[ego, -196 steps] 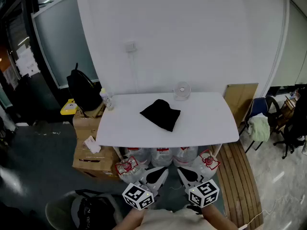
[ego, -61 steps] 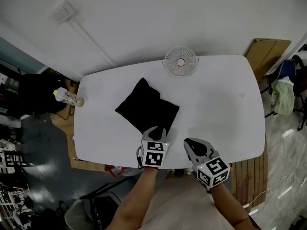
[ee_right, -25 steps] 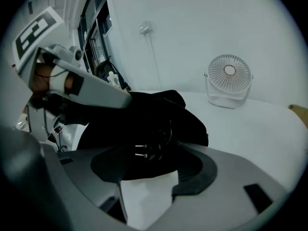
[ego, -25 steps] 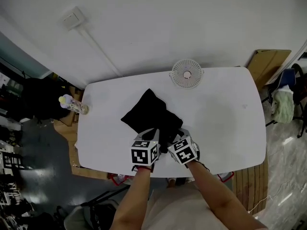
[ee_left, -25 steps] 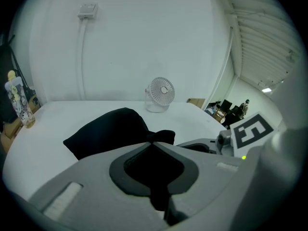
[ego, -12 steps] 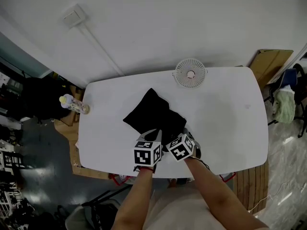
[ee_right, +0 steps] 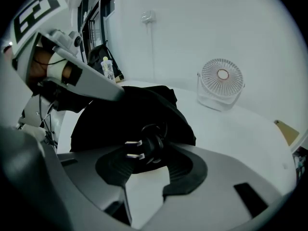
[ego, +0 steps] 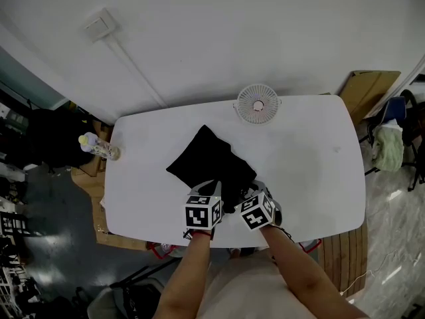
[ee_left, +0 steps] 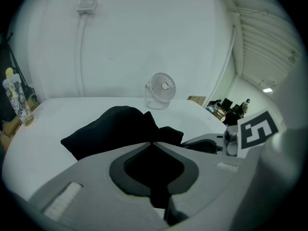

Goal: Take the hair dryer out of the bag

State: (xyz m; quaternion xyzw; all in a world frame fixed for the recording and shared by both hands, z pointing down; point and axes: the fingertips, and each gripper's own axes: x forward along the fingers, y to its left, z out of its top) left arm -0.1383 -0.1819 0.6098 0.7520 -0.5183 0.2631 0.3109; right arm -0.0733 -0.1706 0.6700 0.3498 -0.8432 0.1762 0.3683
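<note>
Now I'm clenching the left gripper (ego: 211, 187) on the bag (ego: 204, 157), closing the right gripper (ego: 250, 190) jaws round the loose plug (ee_right: 147, 148); it could skid.

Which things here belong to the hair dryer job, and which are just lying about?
Job: black bag; two-pin plug on a black cord, sticking out of the bag.
Lying about: small white fan; bottle by the table's left edge.
</note>
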